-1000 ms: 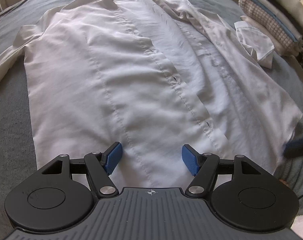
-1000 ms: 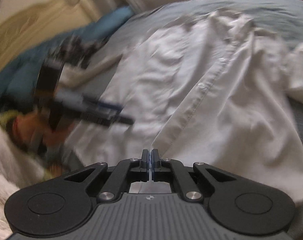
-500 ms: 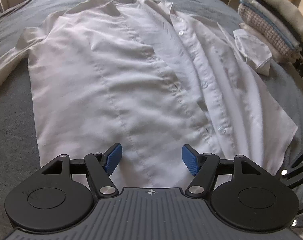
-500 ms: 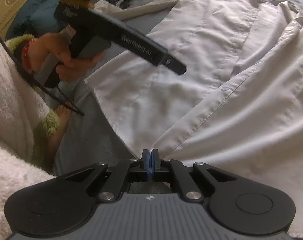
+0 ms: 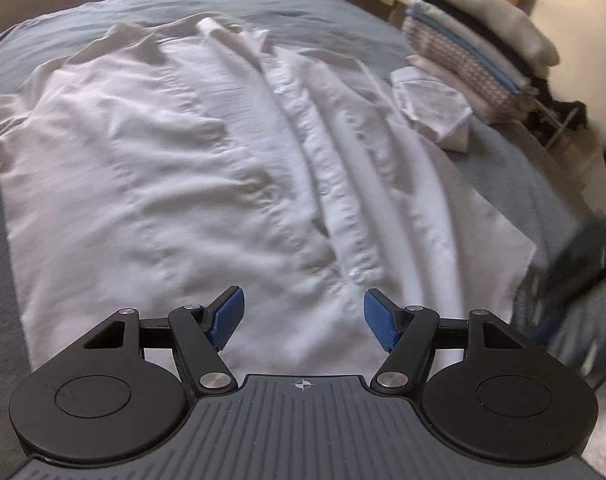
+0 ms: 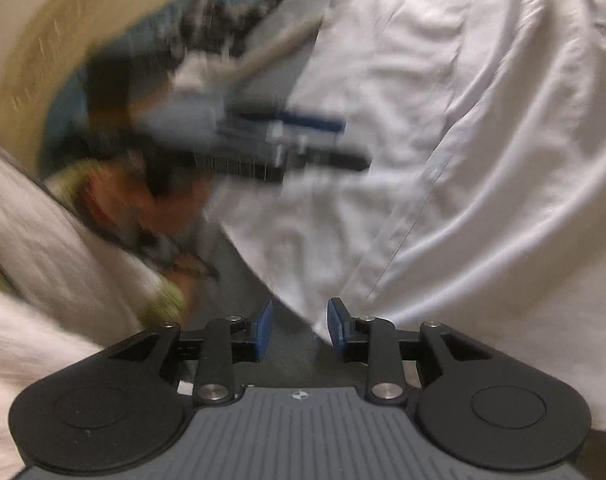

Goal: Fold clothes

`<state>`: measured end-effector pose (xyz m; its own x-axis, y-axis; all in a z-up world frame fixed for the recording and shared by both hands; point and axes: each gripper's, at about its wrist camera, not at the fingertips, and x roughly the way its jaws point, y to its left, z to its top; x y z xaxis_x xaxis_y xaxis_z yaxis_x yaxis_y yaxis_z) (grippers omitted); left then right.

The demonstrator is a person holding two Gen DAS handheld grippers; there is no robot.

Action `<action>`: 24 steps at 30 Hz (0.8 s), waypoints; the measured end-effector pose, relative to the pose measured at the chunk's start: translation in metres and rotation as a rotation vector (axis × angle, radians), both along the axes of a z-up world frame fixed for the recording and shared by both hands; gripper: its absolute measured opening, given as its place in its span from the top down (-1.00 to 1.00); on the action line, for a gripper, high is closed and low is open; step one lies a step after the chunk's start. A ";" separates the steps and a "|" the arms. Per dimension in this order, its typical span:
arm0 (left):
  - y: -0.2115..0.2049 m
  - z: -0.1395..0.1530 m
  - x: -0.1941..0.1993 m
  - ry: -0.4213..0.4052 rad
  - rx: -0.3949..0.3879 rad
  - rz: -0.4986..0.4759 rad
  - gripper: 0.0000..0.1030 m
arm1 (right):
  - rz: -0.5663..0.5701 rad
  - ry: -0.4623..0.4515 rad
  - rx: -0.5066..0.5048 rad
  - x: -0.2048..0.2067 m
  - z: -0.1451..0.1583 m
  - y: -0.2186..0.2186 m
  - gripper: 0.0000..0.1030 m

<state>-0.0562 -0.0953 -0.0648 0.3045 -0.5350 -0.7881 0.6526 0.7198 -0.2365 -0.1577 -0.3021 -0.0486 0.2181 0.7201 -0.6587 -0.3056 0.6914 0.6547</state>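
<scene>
Shirt [image 5: 175, 184] first: white, button-front, lying face up and spread across my grey bedspread [image 5: 311, 12], collar at the far end and hem nearest me.

My left gripper [image 5: 303, 322] hangs over the near hem with its blue pads set well apart and nothing between them. My right gripper [image 6: 299, 330] sits at the near right corner of the hem; its jaws are opening, and only bare bedspread shows in the gap, with the cloth edge just beside the right pad.

As I judge it, the step is taking hold of the hem to start a fold. To do it well I should slide one pad under the hem edge and pinch both layers at the placket, taking only shirt and none of the bedspread below. The right panel is rumpled into long ridges, so I would tug it flat before folding, or the creases will be locked in. Both hands ought to lift together so the hem stays straight.

Outward from there, the cloth looks thin, smooth and limp, likely to slip from a shallow pinch. The button placket [image 5: 327, 184] runs up the middle as a stiffer stitched band. A cuff [image 5: 431, 114] lies crumpled at the far right, beside a stack of folded clothes [image 5: 475, 56], knits and a checked weave.
</scene>
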 end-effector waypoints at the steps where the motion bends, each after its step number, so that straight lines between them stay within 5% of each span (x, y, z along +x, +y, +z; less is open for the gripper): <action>1: -0.003 -0.001 -0.002 -0.002 0.004 -0.016 -0.29 | -0.046 -0.009 0.028 0.003 0.008 -0.013 0.31; 4: -0.012 -0.007 -0.009 -0.003 0.019 -0.067 -0.29 | -0.244 -0.056 0.072 0.025 0.026 -0.050 0.06; 7: -0.017 -0.010 -0.017 0.004 0.022 -0.110 -0.29 | -0.392 -0.084 0.052 0.059 0.036 -0.069 0.06; 15: -0.022 -0.012 -0.025 -0.016 0.022 -0.157 -0.29 | -0.529 -0.134 -0.227 0.180 0.052 -0.062 0.09; 24: -0.027 -0.022 -0.024 0.021 0.028 -0.181 -0.29 | -0.731 0.011 -0.300 0.314 0.020 -0.090 0.10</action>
<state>-0.0798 -0.1220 -0.0865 0.1887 -0.5572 -0.8086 0.7674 0.5975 -0.2327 0.1560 -0.3920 -0.0290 0.5600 0.1883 -0.8068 0.2996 0.8619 0.4091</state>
